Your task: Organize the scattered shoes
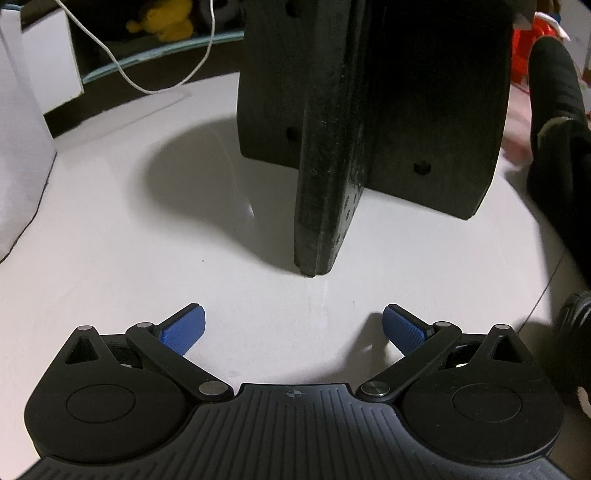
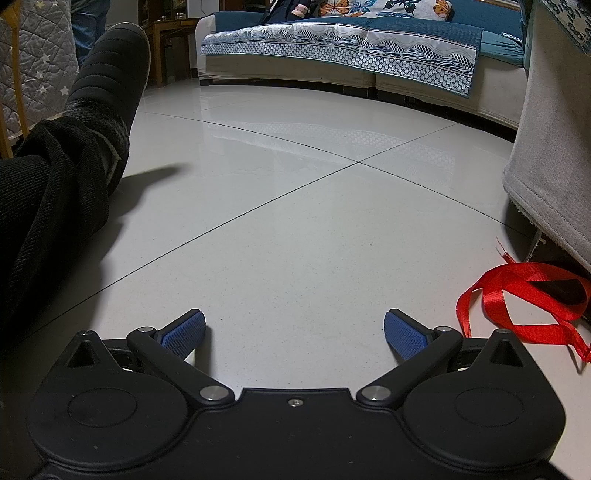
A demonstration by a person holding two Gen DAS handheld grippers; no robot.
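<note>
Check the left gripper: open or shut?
Open. The left gripper has its blue pads spread wide, nothing between them.

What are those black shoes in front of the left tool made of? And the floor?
The black shoes look like matte moulded foam or rubber: dull, finely grained, with punched round holes. The floor looks like glossy glazed tile: it mirrors the sofa and shows thin grout lines.

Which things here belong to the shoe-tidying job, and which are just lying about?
Belong to the job:
black slippers, stood on edge against each other
left claw, open
right claw, open

Just lying about:
red ribbon
white cable
yellow toy
white box
sofa
</note>
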